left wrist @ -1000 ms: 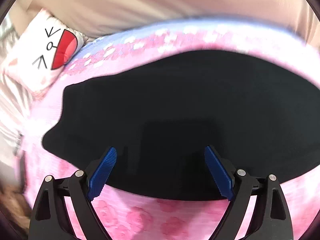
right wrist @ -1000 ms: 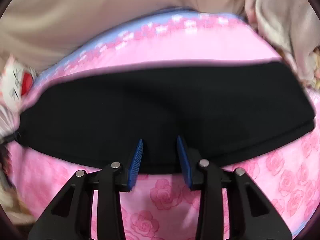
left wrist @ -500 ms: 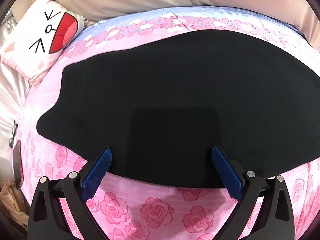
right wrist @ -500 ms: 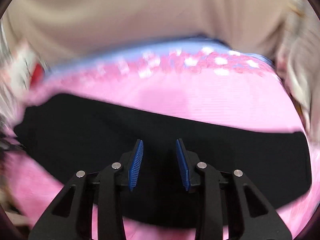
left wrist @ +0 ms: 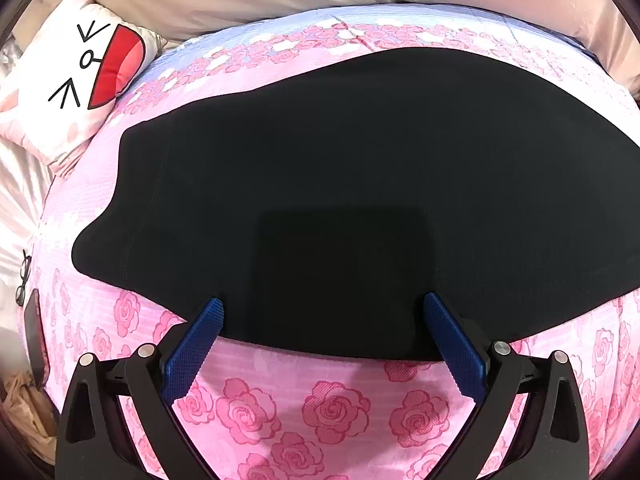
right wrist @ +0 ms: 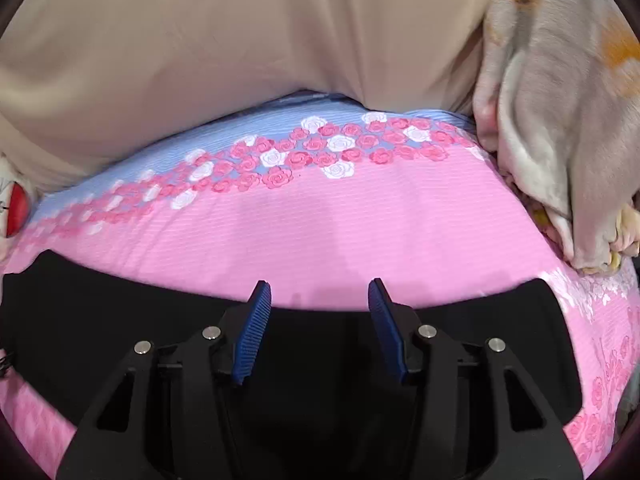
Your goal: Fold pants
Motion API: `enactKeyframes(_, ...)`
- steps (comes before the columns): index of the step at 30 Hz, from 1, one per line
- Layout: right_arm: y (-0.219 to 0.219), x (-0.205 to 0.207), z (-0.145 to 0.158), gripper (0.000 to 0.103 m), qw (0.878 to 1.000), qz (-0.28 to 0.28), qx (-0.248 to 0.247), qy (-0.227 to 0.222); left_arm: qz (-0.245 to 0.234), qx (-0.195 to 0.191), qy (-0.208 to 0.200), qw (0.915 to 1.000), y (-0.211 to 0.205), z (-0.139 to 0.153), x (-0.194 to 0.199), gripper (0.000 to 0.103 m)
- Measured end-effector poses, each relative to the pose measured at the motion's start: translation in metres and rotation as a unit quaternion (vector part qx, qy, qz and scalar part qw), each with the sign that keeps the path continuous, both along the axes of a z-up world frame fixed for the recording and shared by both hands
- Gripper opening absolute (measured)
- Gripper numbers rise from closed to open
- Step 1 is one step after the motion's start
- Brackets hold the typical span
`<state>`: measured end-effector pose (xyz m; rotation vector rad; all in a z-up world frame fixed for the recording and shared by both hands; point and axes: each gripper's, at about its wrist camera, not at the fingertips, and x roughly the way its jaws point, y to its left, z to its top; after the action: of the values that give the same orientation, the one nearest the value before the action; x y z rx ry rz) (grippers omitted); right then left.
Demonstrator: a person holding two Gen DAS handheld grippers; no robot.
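A: Status of my left gripper (left wrist: pixel 320 336)?

B: Jaws spread wide, nothing between them. The blue pads (left wrist: pixel 192 354) sit over the near hem of the pants (left wrist: pixel 340 200); whether they touch the cloth cannot be told.

A: And my right gripper (right wrist: pixel 320 322)?

B: Jaws partly apart, a narrower gap than the left, nothing held. Its tips lie at the far edge of the pants (right wrist: pixel 316 392), with the body of the tool over the black cloth.

A: Position of the pants?

B: Spread flat on the sheet (left wrist: pixel 328 408), a pink one printed with roses. In the left view the cloth fills the middle, with a stitched seam running down near its left end. In the right view it forms a dark band across the lower part.

A: What surrounds the pants?

B: Beyond them, the sheet (right wrist: pixel 320 232) turns to a blue strip with pink and white roses. A pillow (left wrist: pixel 72 84) with a drawn face lies beyond the pants' left end, apart from them. A blanket (right wrist: pixel 560 112) is heaped beyond the right end. Glasses (left wrist: pixel 23 278) lie off the sheet, left of the pants.
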<state>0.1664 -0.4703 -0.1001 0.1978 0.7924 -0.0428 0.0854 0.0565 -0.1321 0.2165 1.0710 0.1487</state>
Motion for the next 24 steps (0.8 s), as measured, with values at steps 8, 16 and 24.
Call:
enactKeyframes(8,-0.078,-0.062,0.004,0.051,0.994,-0.095,0.051,-0.029,-0.013,0.017,-0.026,0.9994,-0.016,0.016,-0.006,0.098)
enactKeyframes(16,-0.123,-0.086,-0.005,0.046,0.984,-0.164,0.054,-0.036,-0.022,0.003,-0.071,0.9972,-0.059,0.047,-0.004,0.098)
enactKeyframes(24,-0.132,-0.139,-0.024,0.059,0.973,-0.198,0.114,-0.031,-0.027,-0.017,-0.136,0.9902,-0.100,0.061,0.005,0.098)
